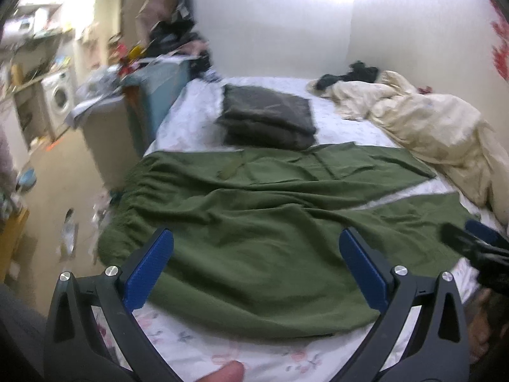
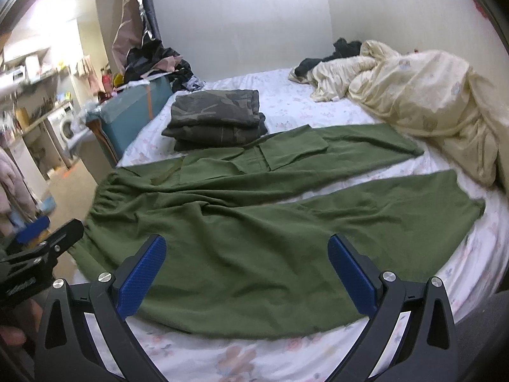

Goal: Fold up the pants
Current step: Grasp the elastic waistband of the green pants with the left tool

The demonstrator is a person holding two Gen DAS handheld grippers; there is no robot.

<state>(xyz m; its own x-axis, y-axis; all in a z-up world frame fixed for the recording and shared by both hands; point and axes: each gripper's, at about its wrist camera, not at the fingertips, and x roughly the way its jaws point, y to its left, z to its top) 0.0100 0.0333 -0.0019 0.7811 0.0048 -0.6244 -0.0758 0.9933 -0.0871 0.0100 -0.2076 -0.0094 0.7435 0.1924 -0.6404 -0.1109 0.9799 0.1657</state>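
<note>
Green pants (image 1: 254, 222) lie spread flat on the bed, waistband at the left edge, two legs running right with a gap of sheet between them. They show the same way in the right wrist view (image 2: 254, 232). My left gripper (image 1: 256, 261) is open and empty, hovering over the near hip area. My right gripper (image 2: 246, 264) is open and empty above the near leg. The right gripper shows at the right edge of the left wrist view (image 1: 477, 248); the left gripper shows at the left edge of the right wrist view (image 2: 41, 248).
A folded camouflage pile (image 1: 267, 121) sits behind the pants on the floral sheet (image 1: 222, 350). A cream duvet (image 1: 439, 133) is bunched at the right against the wall. A blue box (image 1: 159, 89) stands at the bed's left; cluttered floor and a washing machine (image 1: 60, 98) lie beyond.
</note>
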